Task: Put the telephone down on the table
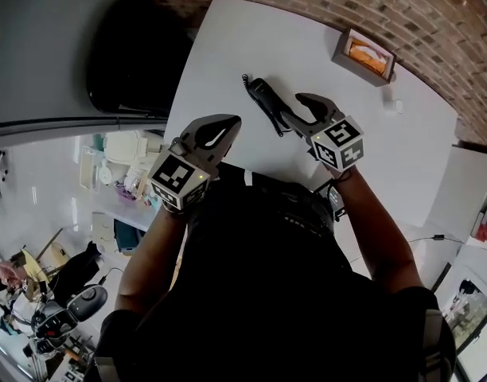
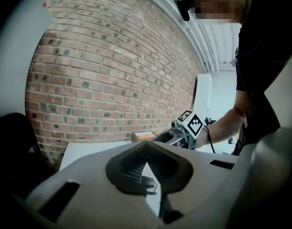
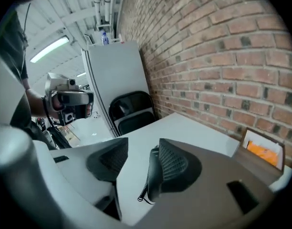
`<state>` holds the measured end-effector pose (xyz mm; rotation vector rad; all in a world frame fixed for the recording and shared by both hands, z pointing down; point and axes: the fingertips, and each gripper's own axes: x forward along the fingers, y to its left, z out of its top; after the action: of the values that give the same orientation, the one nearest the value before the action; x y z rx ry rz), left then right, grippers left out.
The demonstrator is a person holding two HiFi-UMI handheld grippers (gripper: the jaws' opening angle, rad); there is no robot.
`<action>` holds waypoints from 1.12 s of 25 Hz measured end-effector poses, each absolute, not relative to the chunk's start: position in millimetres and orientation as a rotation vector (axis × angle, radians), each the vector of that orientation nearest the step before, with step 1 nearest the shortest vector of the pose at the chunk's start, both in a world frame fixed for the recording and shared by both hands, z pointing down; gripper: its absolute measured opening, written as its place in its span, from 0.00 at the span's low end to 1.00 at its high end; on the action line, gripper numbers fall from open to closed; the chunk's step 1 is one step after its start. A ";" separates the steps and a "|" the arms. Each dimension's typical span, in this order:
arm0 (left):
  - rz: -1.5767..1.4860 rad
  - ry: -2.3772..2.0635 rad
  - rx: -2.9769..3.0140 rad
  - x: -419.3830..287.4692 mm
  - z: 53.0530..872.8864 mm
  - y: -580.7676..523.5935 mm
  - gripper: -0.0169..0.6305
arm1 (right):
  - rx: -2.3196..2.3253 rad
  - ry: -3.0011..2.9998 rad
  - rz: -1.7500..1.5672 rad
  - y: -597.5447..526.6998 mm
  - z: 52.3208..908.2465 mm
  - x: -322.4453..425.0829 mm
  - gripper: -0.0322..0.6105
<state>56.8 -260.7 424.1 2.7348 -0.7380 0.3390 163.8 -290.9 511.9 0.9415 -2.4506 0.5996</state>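
Telephone (image 1: 263, 98) down on the white table (image 1: 307, 46), free of both grippers.
Lying flat near the table's middle, curly cord at the far end; right gripper (image 1: 303, 99) held over the near end, 2 jaws spread apart, grasping nothing; left gripper (image 1: 227, 126) off to the left by the table edge, jaws pinched together at the tips, empty; orange-filled box (image 1: 364, 56) near the brick wall, well apart from the telephone.
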 end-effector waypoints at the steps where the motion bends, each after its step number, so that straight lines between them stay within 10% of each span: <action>1: 0.331 -0.741 2.754 57.4 414.9 -260.0 0.04 | 0.960 -2.471 0.576 -289.5 498.7 165.1 0.33; 6: 0.281 -0.700 2.818 54.6 386.9 -245.8 0.04 | 1.043 -2.539 0.519 -273.2 449.0 161.0 0.11; 28: 0.171 -0.503 2.818 -134.2 381.6 -57.4 0.04 | 1.332 -2.505 0.509 -60.4 402.5 19.1 0.08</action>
<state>-134.2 -57.4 381.6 2.8184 -0.5029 0.1711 19.1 -60.4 402.5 1.3325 -2.5046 0.5094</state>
